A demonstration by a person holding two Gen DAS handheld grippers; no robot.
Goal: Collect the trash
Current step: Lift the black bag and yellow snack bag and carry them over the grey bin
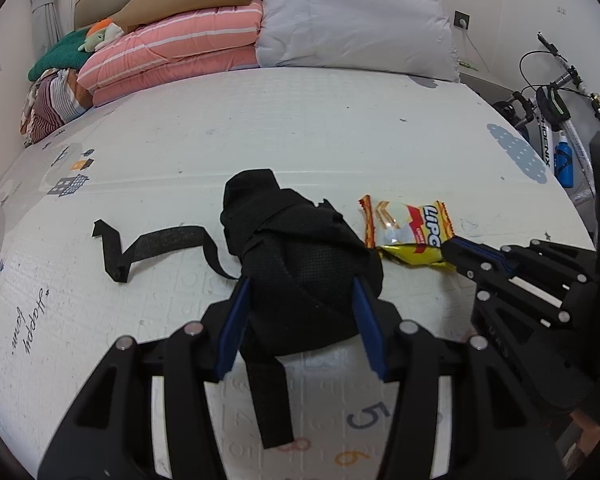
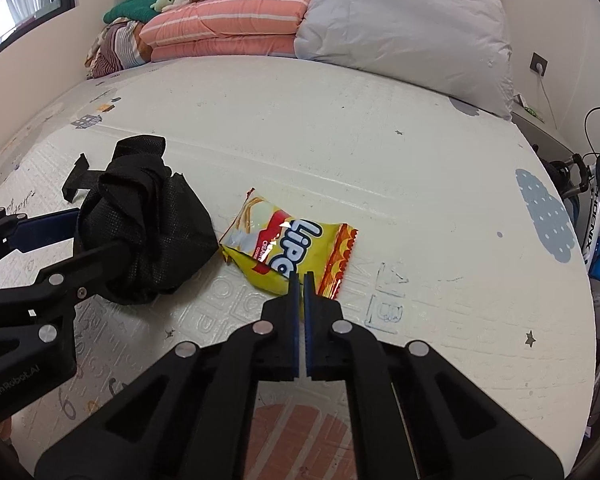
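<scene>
In the lower centre of the left wrist view, the left gripper [image 1: 302,300] has its blue-padded fingers spread wide on either side of a crumpled black fabric bag [image 1: 300,256], the pads pressed against its flanks. One bag strap [image 1: 140,248] snakes off toward the left of the frame, and another hangs down between the fingers toward the bottom edge. The bag rests on a white play mat [image 1: 260,136] printed with numbers, stars and clouds.

Just right of the bag lies a yellow snack wrapper [image 1: 410,230] — its near corner is pinched by the right gripper [image 1: 450,250], which comes in from the right edge of that view. In the right wrist view the right gripper [image 2: 300,280] sits in the lower centre with its two pads nearly together, only a thin slit between them, clamped on the wrapper's [image 2: 292,244] lower edge. The bag [image 2: 148,236] sits at mid-left there, with the left gripper [image 2: 96,232] straddling it from the left edge.

Across the top of both views — folded pink striped bedding [image 2: 228,28] and a large pale pillow [image 2: 412,20]. A bicycle [image 1: 556,120] stands at the right edge.
</scene>
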